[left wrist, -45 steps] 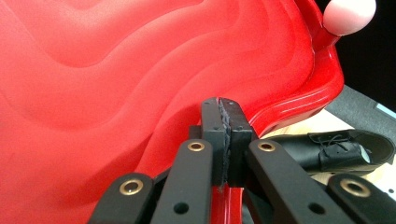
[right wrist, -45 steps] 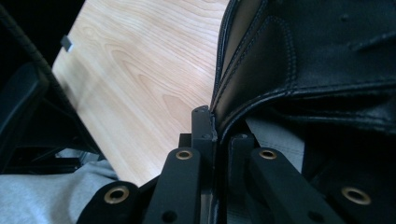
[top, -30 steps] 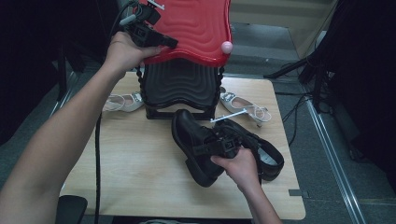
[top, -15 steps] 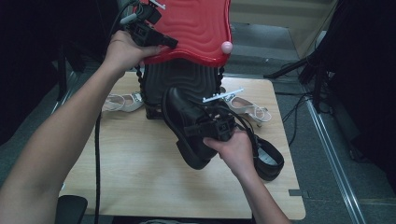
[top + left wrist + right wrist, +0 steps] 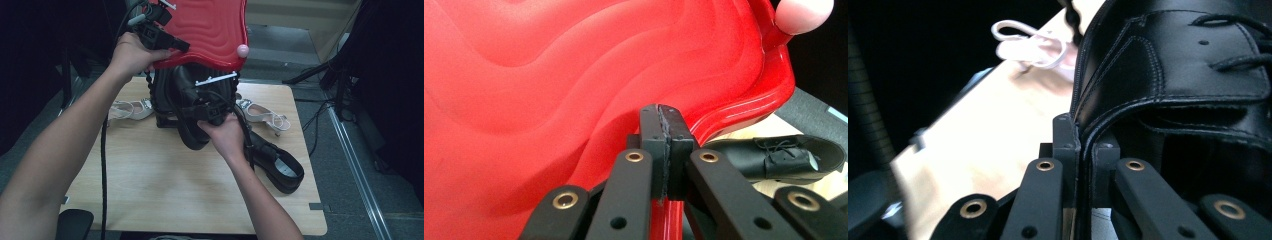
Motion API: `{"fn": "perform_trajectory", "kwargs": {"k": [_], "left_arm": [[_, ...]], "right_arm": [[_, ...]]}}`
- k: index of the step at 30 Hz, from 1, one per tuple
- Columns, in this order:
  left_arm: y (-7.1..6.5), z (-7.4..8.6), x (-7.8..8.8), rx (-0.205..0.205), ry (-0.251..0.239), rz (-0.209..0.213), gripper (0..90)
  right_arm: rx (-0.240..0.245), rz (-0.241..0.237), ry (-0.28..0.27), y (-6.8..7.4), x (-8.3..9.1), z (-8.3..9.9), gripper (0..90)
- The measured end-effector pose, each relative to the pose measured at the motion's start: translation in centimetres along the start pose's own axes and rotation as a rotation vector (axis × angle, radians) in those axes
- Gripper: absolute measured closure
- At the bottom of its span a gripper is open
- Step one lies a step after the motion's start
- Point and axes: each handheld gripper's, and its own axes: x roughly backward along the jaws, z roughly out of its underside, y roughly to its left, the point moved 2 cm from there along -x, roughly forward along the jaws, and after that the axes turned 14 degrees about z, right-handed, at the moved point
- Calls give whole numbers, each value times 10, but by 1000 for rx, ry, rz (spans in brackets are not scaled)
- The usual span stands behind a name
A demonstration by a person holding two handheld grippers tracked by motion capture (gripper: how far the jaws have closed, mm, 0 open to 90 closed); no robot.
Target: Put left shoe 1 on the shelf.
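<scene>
The left tongs clamped the red lid's rim, the right tongs pinched a black shoe's collar edge above open desk.

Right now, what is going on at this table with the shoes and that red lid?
A person works with a gripper in each hand. The left gripper is clamped on the edge of a red lid, holding it raised over a black bin. The right gripper pinches the rim of a black shoe, lifted toward the bin's opening. A second black shoe and two white sandals lie on the table.
</scene>
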Motion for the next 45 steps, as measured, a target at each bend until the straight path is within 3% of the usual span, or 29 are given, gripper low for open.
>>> {"fn": "perform_trajectory", "kwargs": {"k": [4, 10, 17, 23, 31, 38, 40, 45], "left_arm": [[1, 0, 1, 14, 3, 2, 900], [0, 1, 2, 2, 6, -8, 900], [2, 1, 2, 16, 8, 0, 900], [2, 2, 2, 19, 1, 6, 900], [3, 3, 3, 12, -5, 14, 900], [3, 4, 3, -7, -10, 9, 900], [2, 5, 3, -14, -11, 6, 900], [3, 4, 3, -8, -12, 4, 900]], "right_arm": [[30, 58, -32, 4, -15, -6, 867], [76, 150, -74, 7, -32, -11, 867], [103, 198, -99, 5, -47, -20, 866], [99, 228, -111, 2, -57, -24, 866], [116, 236, -91, 10, -75, -21, 856], [106, 217, -60, 15, -82, -22, 756], [109, 221, -81, 15, -80, -23, 717], [54, 169, -65, 9, -76, -24, 682]]}}
